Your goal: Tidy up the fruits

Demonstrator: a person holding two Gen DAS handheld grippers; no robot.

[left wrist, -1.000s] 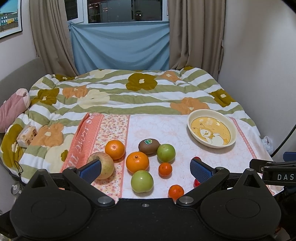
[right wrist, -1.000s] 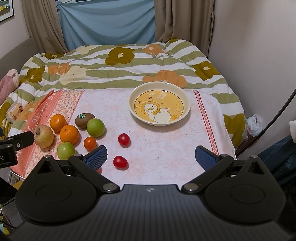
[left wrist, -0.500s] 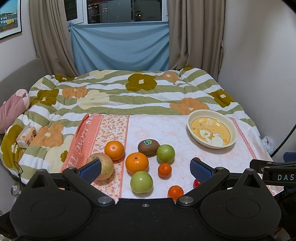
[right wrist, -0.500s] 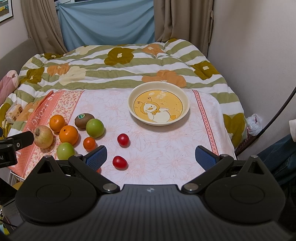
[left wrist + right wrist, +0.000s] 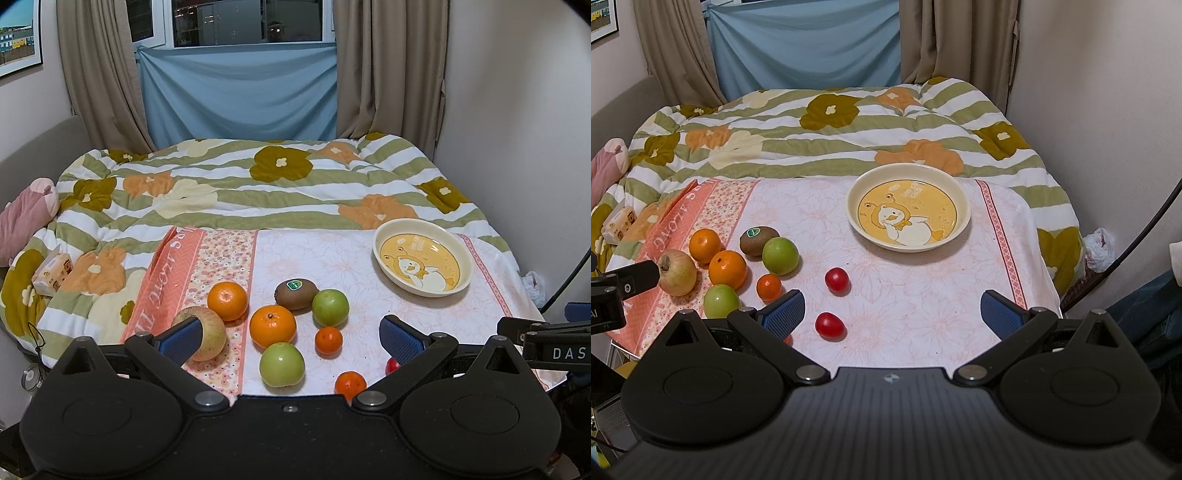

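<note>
Both hand-held grippers, left (image 5: 290,338) and right (image 5: 892,314), are hanging over the near edge of the surface (image 5: 923,295) with jaws spread wide and nothing between them. Fruit is sitting clustered at about 9 o'clock from the bowl (image 5: 909,213): a russet apple (image 5: 677,272), two oranges (image 5: 727,268), a kiwi (image 5: 759,240), two green apples (image 5: 780,255) and a small tangerine (image 5: 769,286), while two red cherry tomatoes (image 5: 837,279) are lying apart at the bowl's 7 o'clock. That duck-printed bowl is resting empty toward the surface's 1 o'clock side, against the striped quilt (image 5: 831,125).
</note>
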